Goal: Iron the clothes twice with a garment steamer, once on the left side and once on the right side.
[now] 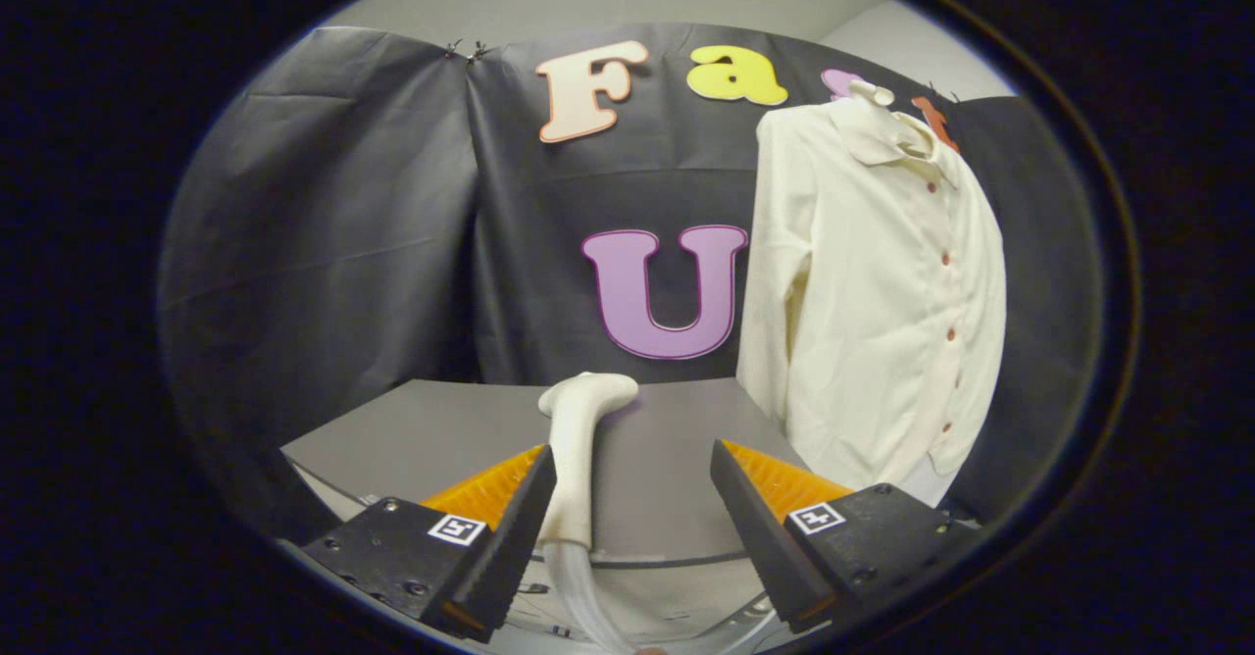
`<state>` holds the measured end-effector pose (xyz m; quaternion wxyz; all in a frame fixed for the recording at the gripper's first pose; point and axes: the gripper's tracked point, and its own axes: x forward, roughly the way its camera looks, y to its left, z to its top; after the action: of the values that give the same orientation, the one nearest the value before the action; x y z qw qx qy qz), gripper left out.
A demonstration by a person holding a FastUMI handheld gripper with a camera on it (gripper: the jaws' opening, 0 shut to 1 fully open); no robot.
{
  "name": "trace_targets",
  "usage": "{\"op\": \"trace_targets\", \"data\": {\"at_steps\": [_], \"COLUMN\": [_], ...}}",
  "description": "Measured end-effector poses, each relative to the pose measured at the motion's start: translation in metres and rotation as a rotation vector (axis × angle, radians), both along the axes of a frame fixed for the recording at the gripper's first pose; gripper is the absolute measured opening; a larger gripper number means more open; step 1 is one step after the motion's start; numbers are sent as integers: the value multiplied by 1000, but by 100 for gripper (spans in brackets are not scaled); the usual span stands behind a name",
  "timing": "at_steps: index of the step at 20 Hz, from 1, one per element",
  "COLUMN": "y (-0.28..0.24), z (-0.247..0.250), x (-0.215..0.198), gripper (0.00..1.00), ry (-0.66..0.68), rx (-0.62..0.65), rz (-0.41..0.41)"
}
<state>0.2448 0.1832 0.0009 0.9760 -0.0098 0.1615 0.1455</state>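
A grey table (667, 439) runs ahead to a black cloth wall (373, 224), with a pale wall above it. The gripper (632, 469) hangs with its fingers spread wide, clamping nothing. The white steamer head (578, 439) stands between them, close by the left finger; contact is unclear. Its clear hose (583, 586) drops below. The cream shirt (873, 282) hangs beyond the right finger, buttons fastened. Each finger carries a small square marker; nothing readable.
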Motion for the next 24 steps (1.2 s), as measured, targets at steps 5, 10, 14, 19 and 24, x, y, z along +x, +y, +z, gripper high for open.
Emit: {"op": "trace_targets", "data": {"at_steps": [5,10,14,19,24], "y": [37,49,68,70,60], "z": [-21,-40,-54,-64,-79], "x": [28,44,54,61,67], "gripper": [97,97,97,96,71], "ry": [180,368,473,565,628], "rx": [-28,-42,-56,-198,-254], "rz": [64,54,64,63,40]}}
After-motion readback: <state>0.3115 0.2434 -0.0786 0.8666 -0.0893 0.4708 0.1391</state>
